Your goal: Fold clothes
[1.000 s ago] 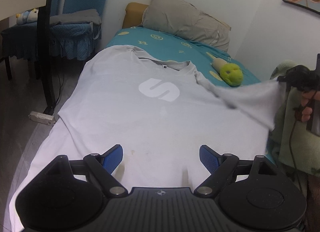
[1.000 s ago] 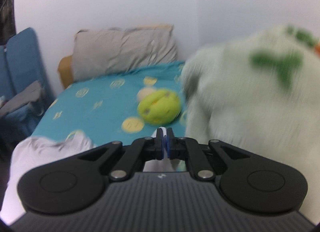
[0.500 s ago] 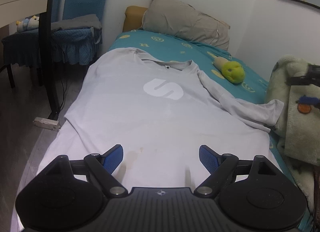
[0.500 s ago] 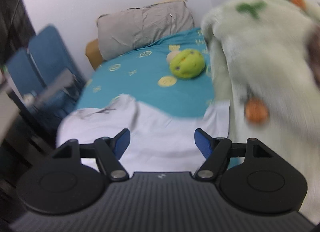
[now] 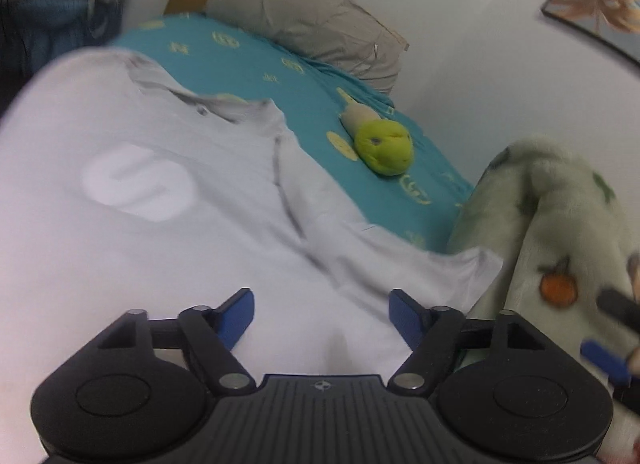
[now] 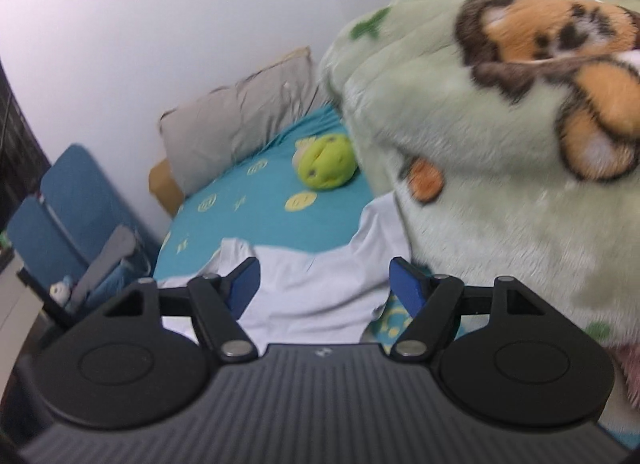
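Left wrist view: the left gripper (image 5: 321, 314) has its jaws spread wide and empty, hovering over the white shirt (image 5: 140, 232) spread flat on the bed (image 5: 256, 60). The shirt's sleeve (image 5: 432, 268) runs right to the green blanket (image 5: 560, 216); a green toy (image 5: 384, 147) lies beyond.

Right wrist view: the right gripper (image 6: 324, 284) is likewise released, the sleeve (image 6: 320, 284) lying between and beyond its jaws, the blanket (image 6: 500, 168) crowding the right side, a pillow (image 6: 240, 120) far off

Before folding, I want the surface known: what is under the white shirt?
The teal bedsheet shows beyond the white shirt; whatever lies directly beneath it is covered.
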Motion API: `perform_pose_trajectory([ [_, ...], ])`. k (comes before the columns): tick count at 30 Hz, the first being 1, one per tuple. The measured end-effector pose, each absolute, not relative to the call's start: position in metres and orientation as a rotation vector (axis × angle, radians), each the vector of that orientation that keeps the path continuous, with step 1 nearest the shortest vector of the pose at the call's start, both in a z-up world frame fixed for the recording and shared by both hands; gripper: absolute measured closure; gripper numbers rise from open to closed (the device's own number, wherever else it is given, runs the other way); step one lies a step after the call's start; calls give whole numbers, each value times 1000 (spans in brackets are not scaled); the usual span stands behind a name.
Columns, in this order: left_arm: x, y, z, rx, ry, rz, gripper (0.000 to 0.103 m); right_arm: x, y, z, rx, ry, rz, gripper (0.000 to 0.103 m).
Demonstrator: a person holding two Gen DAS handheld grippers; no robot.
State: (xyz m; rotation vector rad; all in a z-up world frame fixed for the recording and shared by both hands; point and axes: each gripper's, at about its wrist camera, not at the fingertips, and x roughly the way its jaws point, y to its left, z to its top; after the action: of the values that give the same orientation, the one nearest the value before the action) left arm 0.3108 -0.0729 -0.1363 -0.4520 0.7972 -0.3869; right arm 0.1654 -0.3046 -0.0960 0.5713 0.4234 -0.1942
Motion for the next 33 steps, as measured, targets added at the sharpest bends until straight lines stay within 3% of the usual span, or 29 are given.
perform_pose_trajectory([
  [4,350,-106,-164,-503,843,-396,44,176,-320,-107,614,418,-208,28],
  [6,362,-116,-175,-497,863,-368,55,183,-327,-112,643,420,-211,28],
  [7,365,-118,-178,-502,847,-372,56,187,-331,-115,662,425,-210,28],
  [8,368,-120,-179,-506,839,-378,62,189,-332,-118,668,429,-214,28],
  [11,380,-124,-179,-515,866,-423,101,194,-336,-123,685,438,-221,28],
  [16,391,-122,-151,-486,880,-510,102,194,-342,-126,714,441,-235,28],
  [22,426,-87,-100,-529,1084,-609,102,194,-340,-123,702,447,-240,28],
  [29,483,-4,-61,-514,1023,-417,101,200,-336,-127,690,472,-236,28],
  [31,491,15,-76,-517,1016,-314,96,202,-335,-128,686,481,-229,28],
  [33,487,31,-98,-548,1017,-251,72,203,-333,-128,679,487,-225,28],
])
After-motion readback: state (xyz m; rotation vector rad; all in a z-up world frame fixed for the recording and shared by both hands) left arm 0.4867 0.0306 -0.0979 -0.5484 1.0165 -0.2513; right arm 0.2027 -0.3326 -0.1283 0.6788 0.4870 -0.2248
